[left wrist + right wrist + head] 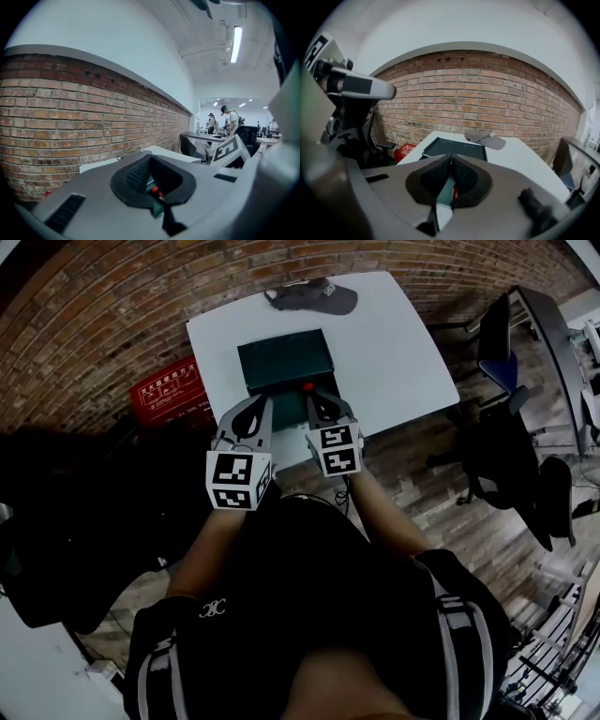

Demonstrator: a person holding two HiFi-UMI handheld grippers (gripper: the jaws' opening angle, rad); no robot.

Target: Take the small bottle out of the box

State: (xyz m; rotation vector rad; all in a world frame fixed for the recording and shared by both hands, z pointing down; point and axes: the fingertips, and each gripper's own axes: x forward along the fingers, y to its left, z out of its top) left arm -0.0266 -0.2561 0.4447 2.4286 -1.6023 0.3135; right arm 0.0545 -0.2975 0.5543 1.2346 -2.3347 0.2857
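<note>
While both tongs hang over the near edge of the white table [403, 343], the head view shows my left gripper [264, 401] and right gripper [313, 393] pinched to a point and empty, just short of the dark green box [286, 357]. A red-topped speck I take for the small bottle [307, 386] sits at the box's near edge, by my right tips; whether it stands inside I cannot tell.

Left gripper view: pads together on nothing, the small bottle [156, 191] glimpsed beneath.

Right gripper view: pads meet, the box [454, 146] ahead, red [454, 193] below.

I judge this the approach. Next, the right jaws should spread and come down around the bottle.
</note>
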